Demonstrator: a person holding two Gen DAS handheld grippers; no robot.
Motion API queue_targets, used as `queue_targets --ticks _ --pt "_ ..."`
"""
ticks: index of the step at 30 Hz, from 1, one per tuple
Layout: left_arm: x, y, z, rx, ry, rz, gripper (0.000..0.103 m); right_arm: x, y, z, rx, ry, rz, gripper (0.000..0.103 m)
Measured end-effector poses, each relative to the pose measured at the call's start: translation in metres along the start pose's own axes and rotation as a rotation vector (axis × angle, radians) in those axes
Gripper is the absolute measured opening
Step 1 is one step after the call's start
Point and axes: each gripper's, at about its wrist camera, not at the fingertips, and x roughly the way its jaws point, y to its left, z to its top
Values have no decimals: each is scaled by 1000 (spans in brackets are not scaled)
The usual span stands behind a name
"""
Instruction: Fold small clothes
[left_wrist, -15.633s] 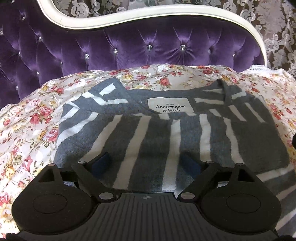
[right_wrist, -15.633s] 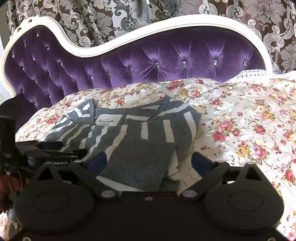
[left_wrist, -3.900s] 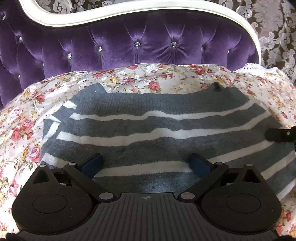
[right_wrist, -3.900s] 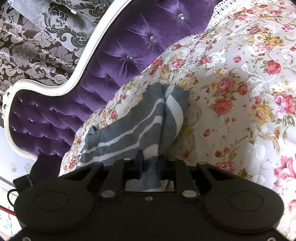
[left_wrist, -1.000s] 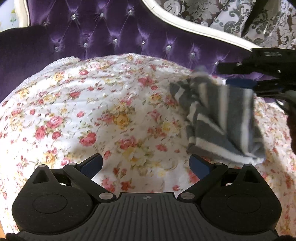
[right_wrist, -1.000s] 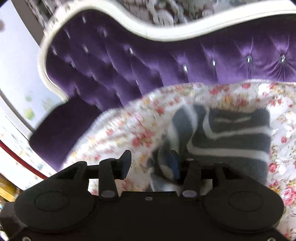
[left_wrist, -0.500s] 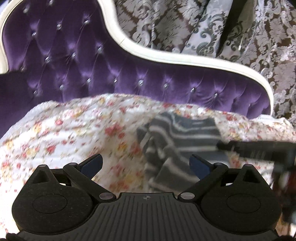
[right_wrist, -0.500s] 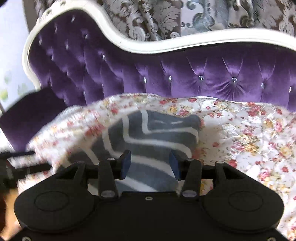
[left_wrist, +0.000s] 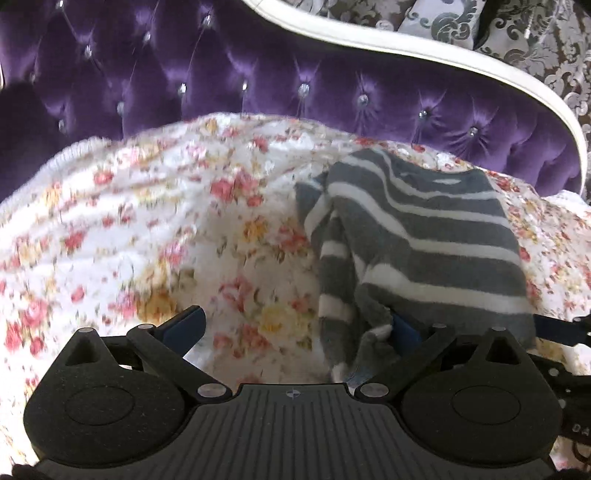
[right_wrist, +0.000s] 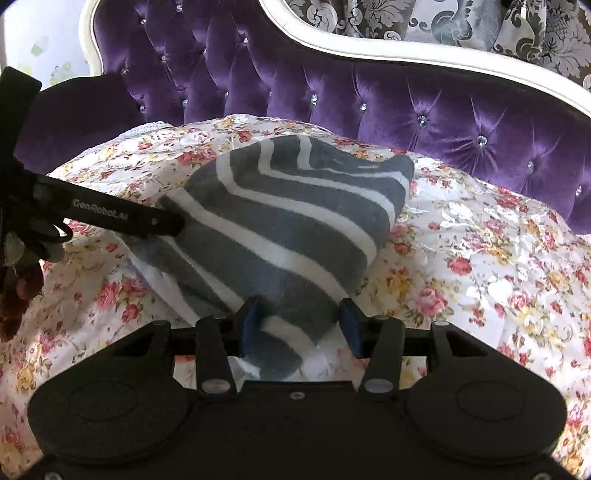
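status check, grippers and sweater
Left gripper open at sweater edge. Right gripper half open, sweater corner between jaws, not pinched. Sweater folded on quilt. Nothing blocking.

Soft daylight, perhaps from the upper left, is washing both fisheye views, glinting off the purple headboard (right_wrist: 424, 110) while motion blur is smearing the floral bedspread (left_wrist: 129, 221) and edges are bowing outward.

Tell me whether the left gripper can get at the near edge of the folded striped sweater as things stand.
Probably yes. The left gripper is open, and the striped sweater lies right at its right-hand finger, with nothing over that edge. The right gripper straddles another corner, apart from it.
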Motion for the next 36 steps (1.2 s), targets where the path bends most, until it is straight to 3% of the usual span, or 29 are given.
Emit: queue_targets --ticks 3,6,8,9,13,20,24,26,28,29,31,36 --pt "-3 4 -4 1 24 -32 102 -1 -9 0 54 1 39 57" --pt "-6 9 -2 -63 37 -97 101 -4 -28 3 167 -34 109 62" --pt "-4 7 1 -97 50 -138 101 -7 -46 5 270 -75 153 78" --pt "-3 6 3 -103 56 -152 101 -7 -54 7 316 -94 170 80" --pt "3 -2 6 -114 84 -234 100 0 -84 13 469 -129 224 82" --pt "13 -16 7 -153 133 -381 100 29 -106 17 558 -114 339 82" --pt "18 -18 9 -195 144 -421 100 47 -111 16 626 -114 415 84" --pt "20 -16 10 -221 140 -432 81 54 -114 15 660 -119 437 85" --pt "20 -13 11 -231 141 -418 48 61 -116 13 689 -116 458 81" --pt "20 -11 10 -236 143 -435 44 63 -116 13 695 -110 451 65" --pt "19 -6 10 -261 149 -474 37 64 -114 14 691 -91 415 47" --pt "1 -9 7 -281 146 -536 35 44 -116 14 713 -69 435 44"
